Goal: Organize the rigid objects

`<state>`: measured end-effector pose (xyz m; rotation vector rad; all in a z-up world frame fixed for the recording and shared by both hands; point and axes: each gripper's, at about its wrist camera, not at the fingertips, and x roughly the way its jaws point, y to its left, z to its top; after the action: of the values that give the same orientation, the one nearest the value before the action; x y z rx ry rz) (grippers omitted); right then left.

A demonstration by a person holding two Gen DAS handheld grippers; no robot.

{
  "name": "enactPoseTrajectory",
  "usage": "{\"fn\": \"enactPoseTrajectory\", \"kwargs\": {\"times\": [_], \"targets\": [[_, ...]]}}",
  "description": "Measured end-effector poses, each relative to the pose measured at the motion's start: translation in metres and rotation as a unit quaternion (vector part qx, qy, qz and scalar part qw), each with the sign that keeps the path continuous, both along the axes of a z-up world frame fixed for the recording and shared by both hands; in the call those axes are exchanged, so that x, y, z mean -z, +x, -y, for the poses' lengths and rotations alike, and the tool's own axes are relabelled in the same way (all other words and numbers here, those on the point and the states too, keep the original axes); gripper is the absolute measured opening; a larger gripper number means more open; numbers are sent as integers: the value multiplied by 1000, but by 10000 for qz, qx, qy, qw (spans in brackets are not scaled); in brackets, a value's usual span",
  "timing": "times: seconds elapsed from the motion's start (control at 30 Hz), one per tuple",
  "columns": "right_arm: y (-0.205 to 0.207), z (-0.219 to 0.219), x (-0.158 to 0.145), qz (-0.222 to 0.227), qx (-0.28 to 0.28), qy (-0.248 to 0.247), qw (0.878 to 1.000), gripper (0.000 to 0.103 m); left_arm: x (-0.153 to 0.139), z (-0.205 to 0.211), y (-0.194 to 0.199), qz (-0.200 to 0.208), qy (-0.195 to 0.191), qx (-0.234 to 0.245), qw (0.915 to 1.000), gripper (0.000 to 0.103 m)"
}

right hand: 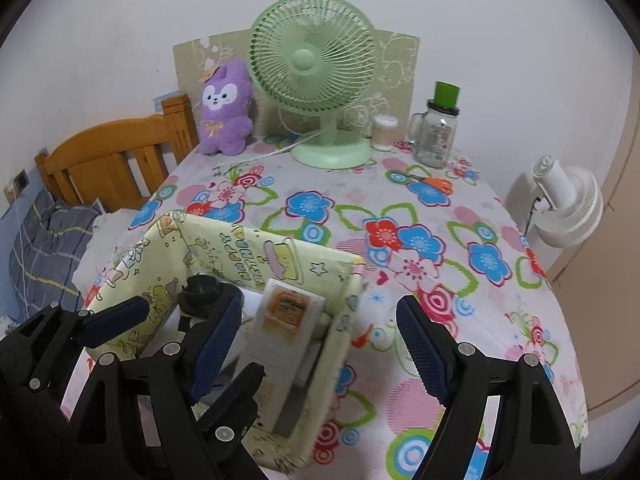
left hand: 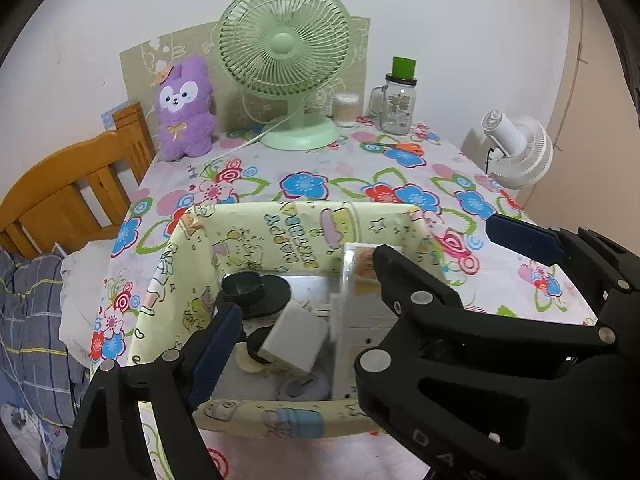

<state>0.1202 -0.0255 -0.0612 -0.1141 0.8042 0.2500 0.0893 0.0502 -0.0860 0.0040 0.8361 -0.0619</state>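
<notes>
Your left gripper [left hand: 360,280] and right gripper [right hand: 320,344] both hung over the yellow box [left hand: 280,220] on the bench [right hand: 460,280], fingers apart, holding nothing. The white card [right hand: 288,320] stood upright inside, nearest your right fingers, long axis vertical.
</notes>
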Motion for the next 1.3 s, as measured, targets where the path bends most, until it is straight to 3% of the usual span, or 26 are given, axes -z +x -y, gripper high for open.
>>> {"fn": "enactPoseTrajectory", "kwargs": {"times": [0.53,0.63,1.3], "targets": [[-24,47,-23,226,301,46,9993,87,-21,39,-19,383,121,-48,9992,97],[-29,57,-27,273,324,63,9991,87,-23,46,-23,369,-15,-69,9993,97],[-63,126,-45,586,566,234,9964,93,-40,87,-48,740,137,-70,9971,101]]}}
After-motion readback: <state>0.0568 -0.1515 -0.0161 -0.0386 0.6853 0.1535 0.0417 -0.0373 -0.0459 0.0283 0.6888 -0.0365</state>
